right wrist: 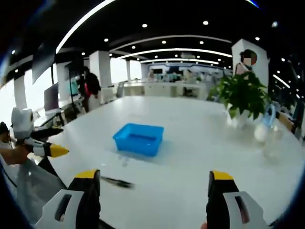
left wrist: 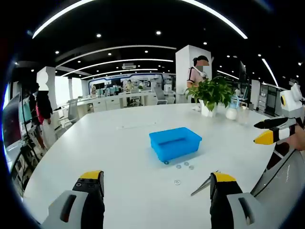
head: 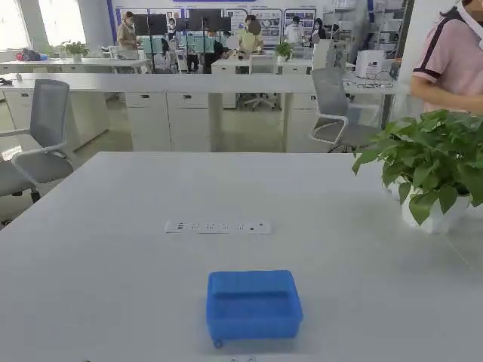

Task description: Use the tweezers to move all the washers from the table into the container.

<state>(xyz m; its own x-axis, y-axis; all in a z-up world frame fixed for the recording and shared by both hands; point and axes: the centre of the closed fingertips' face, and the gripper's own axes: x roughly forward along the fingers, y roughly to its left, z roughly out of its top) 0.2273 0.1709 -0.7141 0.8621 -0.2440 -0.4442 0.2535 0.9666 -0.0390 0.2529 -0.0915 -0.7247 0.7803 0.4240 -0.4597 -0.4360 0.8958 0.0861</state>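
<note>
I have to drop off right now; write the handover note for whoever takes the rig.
Grippers: left gripper open, holding nothing; right gripper open, holding nothing.
Things: tweezers lie on the table, not yet picked up. About five washers lie loose on the table beside the blue container.
Done: nothing; no washer visible inside the container.
Left: grasp the tweezers, then move every washer into the container.

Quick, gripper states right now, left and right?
Left gripper: open, holding nothing.
Right gripper: open, holding nothing.
</note>
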